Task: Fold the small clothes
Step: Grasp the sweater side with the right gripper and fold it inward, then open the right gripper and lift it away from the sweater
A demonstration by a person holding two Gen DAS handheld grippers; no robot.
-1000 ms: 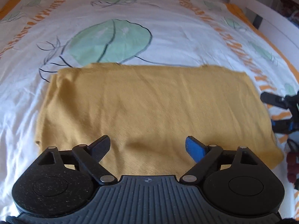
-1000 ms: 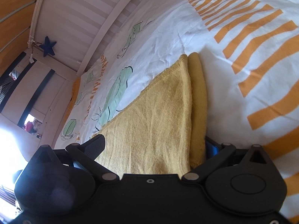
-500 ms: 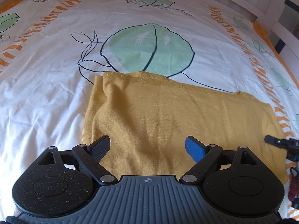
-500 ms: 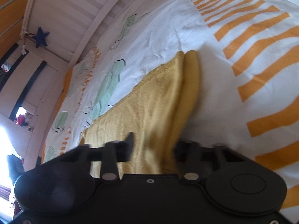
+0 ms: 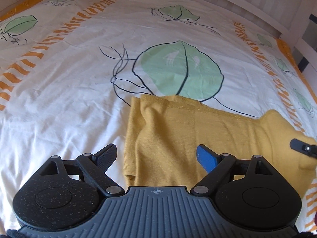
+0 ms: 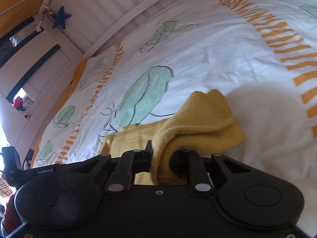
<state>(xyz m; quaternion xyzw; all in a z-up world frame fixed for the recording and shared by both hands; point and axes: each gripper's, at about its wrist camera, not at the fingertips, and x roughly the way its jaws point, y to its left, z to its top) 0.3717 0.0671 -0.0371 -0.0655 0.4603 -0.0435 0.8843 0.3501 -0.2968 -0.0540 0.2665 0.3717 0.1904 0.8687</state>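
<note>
The yellow garment [image 5: 198, 138] lies part-folded on the patterned bedsheet [image 5: 79, 79], its right end lifted and bunched. The right gripper [image 6: 161, 158] is clenched on that bunched end, while the left gripper [image 5: 155, 154] hangs with jaws spread above the garment's left end, holding nothing. The knit looks light, soft and floppy (it sags and rolls wherever unsupported), so it probably handles best pinched at corners or along the layered edge, both layers together.
</note>
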